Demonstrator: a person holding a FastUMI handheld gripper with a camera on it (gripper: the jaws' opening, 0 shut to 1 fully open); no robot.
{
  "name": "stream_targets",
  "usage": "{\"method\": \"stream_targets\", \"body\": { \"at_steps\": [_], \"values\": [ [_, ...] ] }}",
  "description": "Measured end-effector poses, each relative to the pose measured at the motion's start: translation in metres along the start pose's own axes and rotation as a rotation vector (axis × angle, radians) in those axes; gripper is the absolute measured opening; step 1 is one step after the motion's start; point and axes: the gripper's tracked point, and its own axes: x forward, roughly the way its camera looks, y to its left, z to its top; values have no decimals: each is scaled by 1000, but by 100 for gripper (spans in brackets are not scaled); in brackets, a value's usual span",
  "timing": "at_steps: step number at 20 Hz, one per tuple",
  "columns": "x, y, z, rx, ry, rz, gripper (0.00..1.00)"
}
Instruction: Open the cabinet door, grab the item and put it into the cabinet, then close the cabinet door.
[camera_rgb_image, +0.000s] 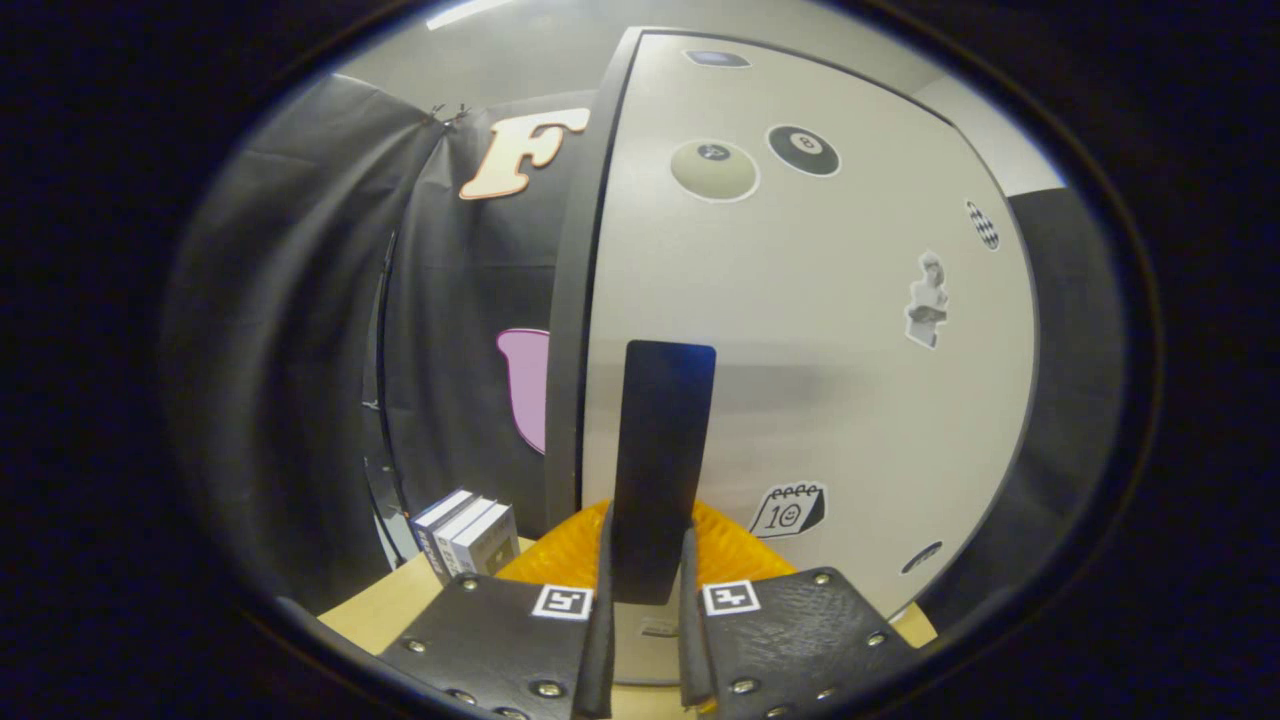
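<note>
Cabinet door (820, 330), pale, rigid, sticker-covered, standing directly ahead of the gripper (648, 610); its dark upright handle (662, 470), a stiff flat bar likely smooth and slippery, sits between the nearly closed fingers, apparently clamped at its lower end, the sensible hold.

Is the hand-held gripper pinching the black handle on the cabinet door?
Yes, the hand-held gripper has a finger on each side of the black handle of the cabinet door.

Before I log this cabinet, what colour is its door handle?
Black: the upright handle on the white door, between the claw fingers, gripper view.
</note>
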Motion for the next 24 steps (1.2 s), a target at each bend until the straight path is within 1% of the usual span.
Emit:
{"method": "stream_targets", "body": {
  "at_steps": [4,5,9,16,24],
  "values": [
    [-2,0,-1,2,-1,18,26],
    [-3,0,-1,6,-3,23,13],
    [-13,1,0,-18,3,53,13],
    [-36,2,1,-21,16,116,13],
    [-76,-17,-9,-14,42,160,13]
  ]
}}
